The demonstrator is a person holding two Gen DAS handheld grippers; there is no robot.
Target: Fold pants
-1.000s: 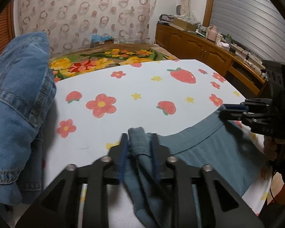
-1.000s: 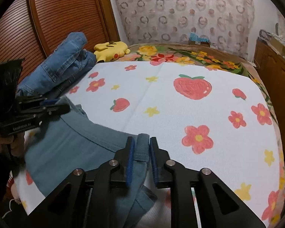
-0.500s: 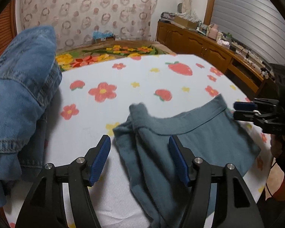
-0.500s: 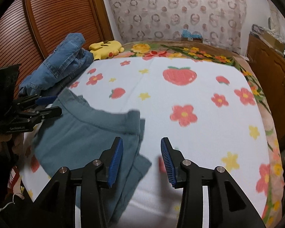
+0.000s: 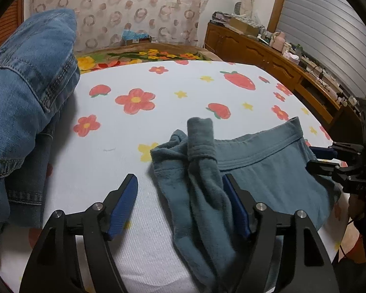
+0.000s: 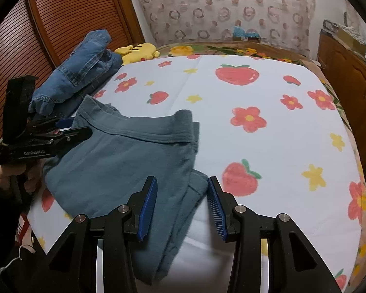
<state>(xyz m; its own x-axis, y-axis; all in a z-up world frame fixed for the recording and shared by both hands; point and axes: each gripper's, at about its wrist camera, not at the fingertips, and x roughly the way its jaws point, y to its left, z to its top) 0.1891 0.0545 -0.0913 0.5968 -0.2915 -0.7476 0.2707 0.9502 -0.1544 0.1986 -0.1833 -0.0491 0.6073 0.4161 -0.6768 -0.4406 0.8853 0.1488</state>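
Bedroom walls with ringed wallpaper and a slatted wooden door frame a bed whose white cover, printed with strawberries and flowers, fills most of both views. Across the lower left of the right wrist view lie the teal pants, waistband toward the middle of the bed, one end bunched into an upright twist at the centre of the left wrist view. A heap of blue jeans sits at the left edge of that view, just beside the pants, with a yellow plush toy behind it in the other view. Both tools have just been opening and are released: the left hand-held gripper has its jaws spread with the twisted end lying loosely between them, no pad pressing on it, and the right hand-held gripper likewise straddles the near corner of the cloth without gripping. The risks, as I judge them: the twisted lump would likely get folded in as it is unless it is spread out first, leaving a lumpy, crooked fold. A regrasp might pinch only the top layer, so the lower one drags and skews. The near part of the pants runs toward the bed's edge, so a pull that way may slide them off. A wide sweep at the left may also snag the jeans.
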